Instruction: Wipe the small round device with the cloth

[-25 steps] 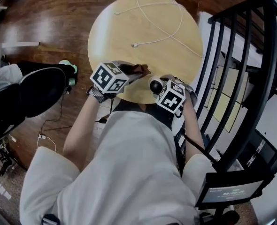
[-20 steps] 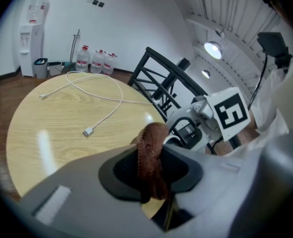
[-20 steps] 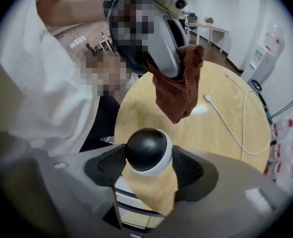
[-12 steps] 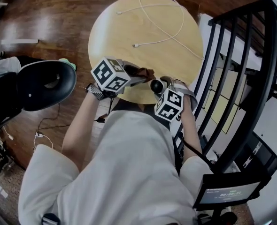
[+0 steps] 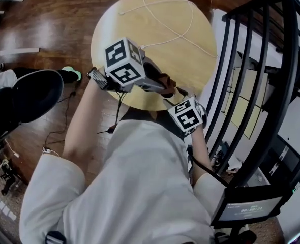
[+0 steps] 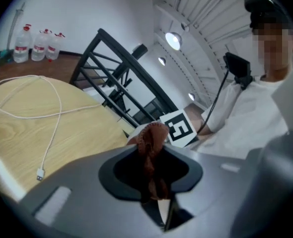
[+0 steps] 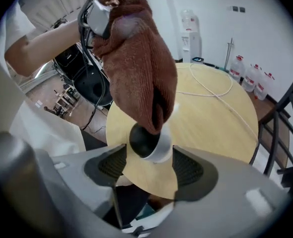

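1. Right gripper (image 7: 149, 165): jaws wide, grasping the small round device (image 7: 151, 144) between its pads (black dome, white rim).
2. Cloth (image 7: 136, 68), brown, hangs onto the top of the small round device, touching it.
3. Left gripper (image 6: 150, 168): clenched on the Cloth, just above the Right gripper.
4. Table (image 7: 211, 123) beyond the jaws, white cable (image 7: 208, 90) lying on it.

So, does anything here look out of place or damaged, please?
Nothing damaged or spilled. Only the white cable sprawls in loose loops across the table, one plug lying free. The cloth drapes onto the device as expected.
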The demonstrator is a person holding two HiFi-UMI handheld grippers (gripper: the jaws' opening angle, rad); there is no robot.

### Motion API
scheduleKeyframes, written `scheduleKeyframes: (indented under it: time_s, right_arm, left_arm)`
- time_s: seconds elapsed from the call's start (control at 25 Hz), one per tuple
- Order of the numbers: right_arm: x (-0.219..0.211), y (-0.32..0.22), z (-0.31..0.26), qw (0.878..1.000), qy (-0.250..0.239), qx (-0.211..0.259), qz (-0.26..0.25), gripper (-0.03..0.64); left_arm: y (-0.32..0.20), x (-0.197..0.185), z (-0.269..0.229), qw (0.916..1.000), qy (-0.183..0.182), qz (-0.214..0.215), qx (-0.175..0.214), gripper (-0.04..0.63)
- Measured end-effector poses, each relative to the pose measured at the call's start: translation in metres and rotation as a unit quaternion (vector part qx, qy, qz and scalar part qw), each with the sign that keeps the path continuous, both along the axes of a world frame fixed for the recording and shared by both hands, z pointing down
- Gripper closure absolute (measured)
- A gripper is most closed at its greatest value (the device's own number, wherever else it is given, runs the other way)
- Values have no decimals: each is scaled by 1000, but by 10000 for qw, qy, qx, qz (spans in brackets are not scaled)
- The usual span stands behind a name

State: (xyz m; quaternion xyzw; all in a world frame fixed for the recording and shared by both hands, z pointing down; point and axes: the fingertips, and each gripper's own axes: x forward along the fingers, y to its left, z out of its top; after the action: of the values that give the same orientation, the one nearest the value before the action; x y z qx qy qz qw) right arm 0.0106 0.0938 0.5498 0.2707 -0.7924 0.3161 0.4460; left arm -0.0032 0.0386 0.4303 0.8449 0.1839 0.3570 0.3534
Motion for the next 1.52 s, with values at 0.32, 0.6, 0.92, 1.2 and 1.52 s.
scheduleKeyframes:
  time_s: [0.32, 0.6, 0.92, 1.2, 1.52]
  right_arm:
    - [-7, -3, 2, 9995, 261, 148, 79, 347]
    - [-13, 2, -3, 9994, 156, 258, 192, 347]
    - [-22, 7, -8, 9993, -48, 258, 264, 341]
    - [-29, 12, -9, 9987, -220, 250, 374, 334]
    - [-29, 14, -5, 9976, -419, 140, 541, 331]
  left_arm:
    - [7, 22, 72, 9891, -1299, 526, 452, 486]
    - [-4, 19, 91, 9804, -1571, 145, 1179, 488]
    - [-7, 16, 118, 9753, -1850, 113, 1199, 489]
    - [-4, 11, 151, 9674, -2211, 302, 1200, 491]
    - [-7, 10, 165, 9668, -2156, -101, 1371, 491]
